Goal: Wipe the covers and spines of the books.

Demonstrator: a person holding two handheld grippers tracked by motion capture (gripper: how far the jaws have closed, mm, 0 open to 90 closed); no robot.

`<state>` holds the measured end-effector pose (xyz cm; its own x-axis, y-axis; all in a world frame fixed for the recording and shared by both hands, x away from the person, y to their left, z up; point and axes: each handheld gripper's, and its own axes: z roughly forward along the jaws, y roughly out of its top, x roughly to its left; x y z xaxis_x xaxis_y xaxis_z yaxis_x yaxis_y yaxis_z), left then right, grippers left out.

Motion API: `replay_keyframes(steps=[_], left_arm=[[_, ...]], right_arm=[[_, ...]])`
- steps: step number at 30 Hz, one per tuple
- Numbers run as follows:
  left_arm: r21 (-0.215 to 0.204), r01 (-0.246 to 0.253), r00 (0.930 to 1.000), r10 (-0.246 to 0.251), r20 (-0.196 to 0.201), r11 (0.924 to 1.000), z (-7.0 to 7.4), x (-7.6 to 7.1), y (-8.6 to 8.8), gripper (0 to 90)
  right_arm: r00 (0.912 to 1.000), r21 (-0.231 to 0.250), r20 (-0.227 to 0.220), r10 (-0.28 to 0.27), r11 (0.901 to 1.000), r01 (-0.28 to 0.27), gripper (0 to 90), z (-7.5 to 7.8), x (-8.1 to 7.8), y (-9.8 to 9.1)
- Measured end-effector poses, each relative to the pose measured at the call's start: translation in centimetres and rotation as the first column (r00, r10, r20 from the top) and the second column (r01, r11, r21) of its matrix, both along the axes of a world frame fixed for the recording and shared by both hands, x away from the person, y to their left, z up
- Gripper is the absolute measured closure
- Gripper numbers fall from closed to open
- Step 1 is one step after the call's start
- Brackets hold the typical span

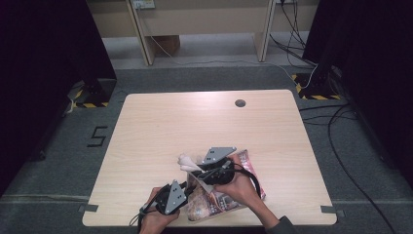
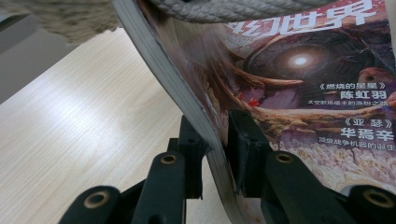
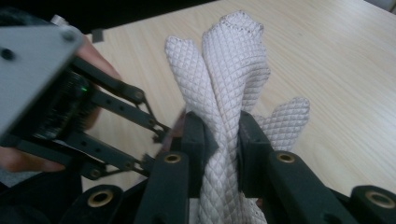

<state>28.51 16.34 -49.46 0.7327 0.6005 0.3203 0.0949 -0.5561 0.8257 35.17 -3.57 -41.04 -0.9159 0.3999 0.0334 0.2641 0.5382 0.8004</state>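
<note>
High view: magazine [image 1: 243, 187] under right claw [image 1: 202, 168], white cloth [image 1: 187, 162] beside.

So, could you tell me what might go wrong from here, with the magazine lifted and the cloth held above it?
The left gripper pinches only the magazine cover's edge, so it may slip or crease. The right gripper holds the white cloth bunched; loose folds could catch on the cover. The magazine lies near the table edge and might slide off.

Pale wooden table [image 1: 160, 122], glossy magazine [image 1: 253, 168] resting on it
</note>
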Motion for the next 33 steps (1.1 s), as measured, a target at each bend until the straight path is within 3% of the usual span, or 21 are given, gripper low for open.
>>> replay_keyframes(steps=[4,7,10,14,21,26,28,33], left_arm=[[0.007,0.002,1.0000,-0.002,0.006,1.0000,0.1,0.0,-0.1,75.5],[0.000,0.001,1.0000,-0.001,0.008,1.0000,0.1,-0.1,-0.1,75.4],[0.010,0.002,0.9999,-0.002,0.013,1.0000,0.0,-0.2,-0.1,75.5],[0.022,0.003,0.9999,-0.004,0.016,0.9998,0.1,-0.3,-0.2,75.4],[0.042,0.006,0.9995,-0.007,0.029,0.9991,0.1,-0.3,-0.3,75.4],[0.044,0.009,0.9992,-0.011,0.039,0.9990,0.2,-0.4,-0.4,75.4],[0.056,0.008,0.9986,-0.011,0.051,0.9984,0.1,-0.5,-0.5,75.3],[0.064,0.012,0.9985,-0.016,0.052,0.9979,0.2,-0.5,-0.5,75.3]], right_arm=[[0.9994,-0.043,0.018,-0.028,0.9987,0.029,76.7,-0.1,0.3,-0.6],[0.9995,-0.042,0.018,-0.026,0.9987,0.027,76.6,0.0,0.1,-0.4],[0.9994,-0.032,0.028,0.023,0.9993,-0.022,76.5,0.4,-0.5,0.3],[0.9975,-0.063,0.061,0.035,0.9975,-0.031,76.6,0.8,-1.3,0.9],[0.9995,-0.078,0.029,-0.016,0.9968,0.018,77.0,0.2,-0.1,-0.4],[0.9998,-0.069,0.015,-0.014,0.9975,0.015,76.8,0.4,-0.3,-0.4],[0.9992,-0.058,0.031,0.024,0.9981,-0.022,76.7,0.8,-0.6,0.0],[0.9974,-0.081,0.068,0.024,0.9965,-0.018,76.6,0.9,-1.0,0.3]])
